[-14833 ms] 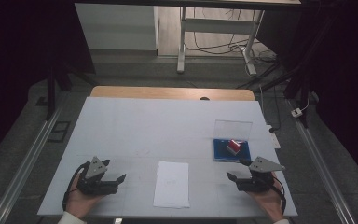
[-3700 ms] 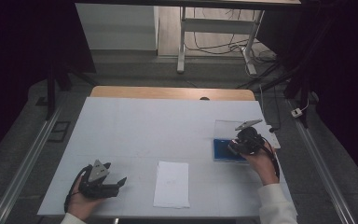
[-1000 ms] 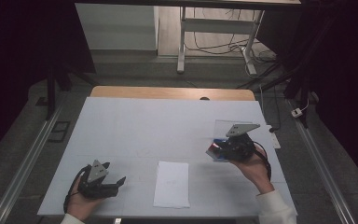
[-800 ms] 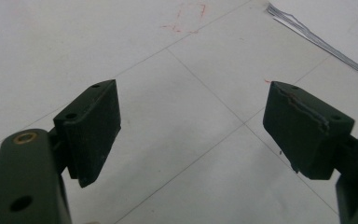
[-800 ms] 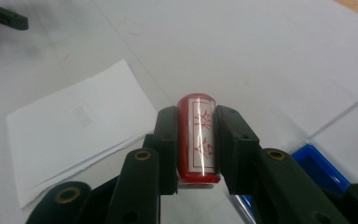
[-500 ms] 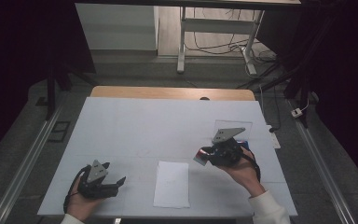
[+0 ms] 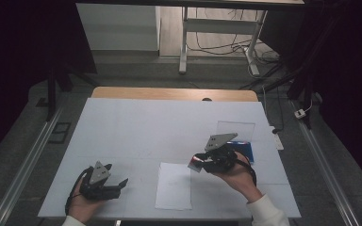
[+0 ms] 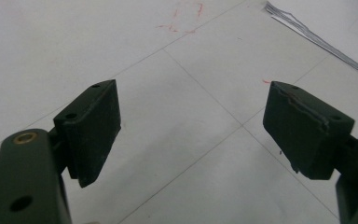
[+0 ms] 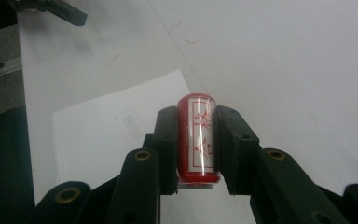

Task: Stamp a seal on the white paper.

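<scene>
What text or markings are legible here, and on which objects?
Red stamp, held in the right gripper: red characters in a framed panel, not clear enough to quote.
Paper sheet: small faint printed box, contents too faint to read.
Table: red pen marks, no readable word.

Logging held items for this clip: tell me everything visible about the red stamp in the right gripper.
The red stamp is a short cylinder, glossy like plastic, with a pale label panel bearing red characters along its side. It lies lengthwise between the right gripper's black jaws, clamped on both sides, held above the table near the white paper sheet.
</scene>
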Demonstrator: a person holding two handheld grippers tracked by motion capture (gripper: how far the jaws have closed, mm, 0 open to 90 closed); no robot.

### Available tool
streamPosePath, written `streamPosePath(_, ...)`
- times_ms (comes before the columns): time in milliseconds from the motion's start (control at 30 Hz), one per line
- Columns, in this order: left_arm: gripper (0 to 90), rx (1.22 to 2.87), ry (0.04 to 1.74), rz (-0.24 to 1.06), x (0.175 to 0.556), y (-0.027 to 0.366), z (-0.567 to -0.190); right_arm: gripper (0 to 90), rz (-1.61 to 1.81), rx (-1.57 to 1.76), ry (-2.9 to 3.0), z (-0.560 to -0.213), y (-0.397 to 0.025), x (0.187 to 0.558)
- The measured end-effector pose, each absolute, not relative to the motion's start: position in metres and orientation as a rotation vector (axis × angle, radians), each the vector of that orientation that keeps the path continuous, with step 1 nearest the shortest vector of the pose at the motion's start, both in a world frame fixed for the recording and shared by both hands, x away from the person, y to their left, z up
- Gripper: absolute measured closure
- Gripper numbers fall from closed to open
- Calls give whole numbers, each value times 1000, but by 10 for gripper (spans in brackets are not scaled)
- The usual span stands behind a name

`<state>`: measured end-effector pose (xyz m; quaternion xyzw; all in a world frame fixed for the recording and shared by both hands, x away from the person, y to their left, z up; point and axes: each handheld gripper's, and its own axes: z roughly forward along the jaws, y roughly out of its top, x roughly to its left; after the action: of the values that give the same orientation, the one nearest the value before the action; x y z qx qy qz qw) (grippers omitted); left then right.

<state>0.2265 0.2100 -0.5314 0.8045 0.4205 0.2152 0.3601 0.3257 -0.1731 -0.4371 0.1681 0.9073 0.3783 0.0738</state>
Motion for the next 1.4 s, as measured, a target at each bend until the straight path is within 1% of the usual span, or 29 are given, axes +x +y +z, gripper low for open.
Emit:
streamPosePath(833,193,2074,1086,554,228,211,-532,702,1128,354,2803,-446,-128,303)
streamPosePath(1400,193,2073,1080,548,227,212,-531,702,1036,335,2845,-461,-107,307)
